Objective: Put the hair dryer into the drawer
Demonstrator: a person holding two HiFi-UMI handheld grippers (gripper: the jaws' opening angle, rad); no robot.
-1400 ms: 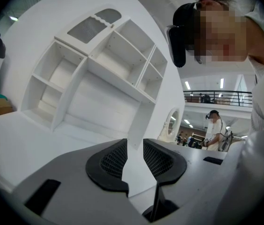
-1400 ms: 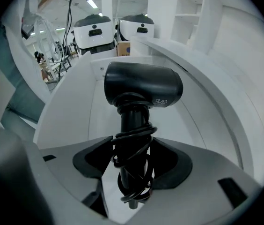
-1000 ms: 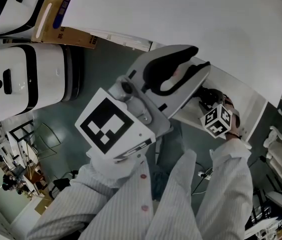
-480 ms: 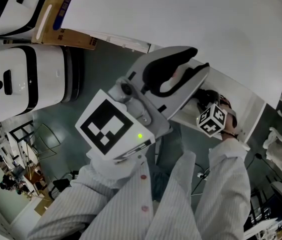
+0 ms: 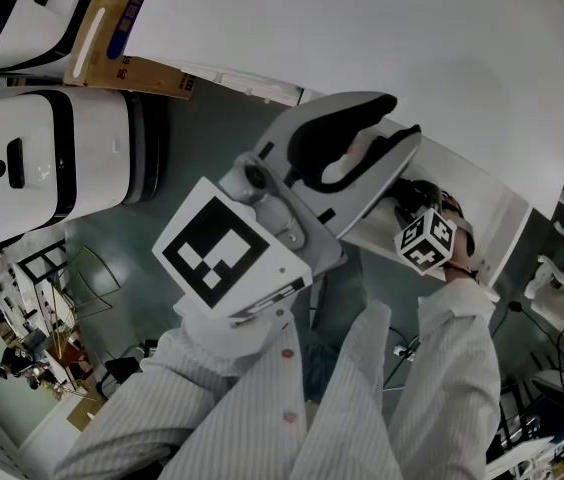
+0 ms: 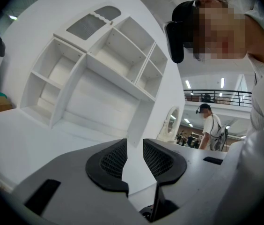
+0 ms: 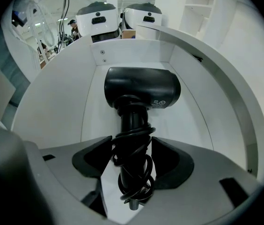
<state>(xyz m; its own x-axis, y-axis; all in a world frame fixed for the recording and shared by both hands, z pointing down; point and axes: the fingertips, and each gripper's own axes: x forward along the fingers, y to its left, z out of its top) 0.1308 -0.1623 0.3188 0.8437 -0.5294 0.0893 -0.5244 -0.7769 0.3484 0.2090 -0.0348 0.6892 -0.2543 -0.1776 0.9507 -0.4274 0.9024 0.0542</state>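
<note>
The black hair dryer [image 7: 141, 89] lies inside the open white drawer [image 7: 207, 93], its head toward the drawer's far wall. Its handle, wound with black cord, runs back between the jaws of my right gripper [image 7: 131, 142], and both pads press on it. In the head view the right gripper's marker cube [image 5: 427, 240] sits over the drawer [image 5: 497, 218], with the dark dryer [image 5: 412, 190] just past it. My left gripper [image 5: 402, 118] hovers high beside the drawer, holding nothing, its jaws nearly together with only a thin slit between them [image 6: 135, 146].
A white shelved cabinet [image 6: 99, 69] rises above the white top [image 5: 362, 28]. Two white rounded machines [image 5: 52, 158] and a cardboard box [image 5: 122, 38] stand on the floor to the left. A person [image 6: 211, 125] stands far off in the hall.
The right gripper has shifted slightly left and up over the drawer, still around the dryer's handle. The left gripper has barely moved.
</note>
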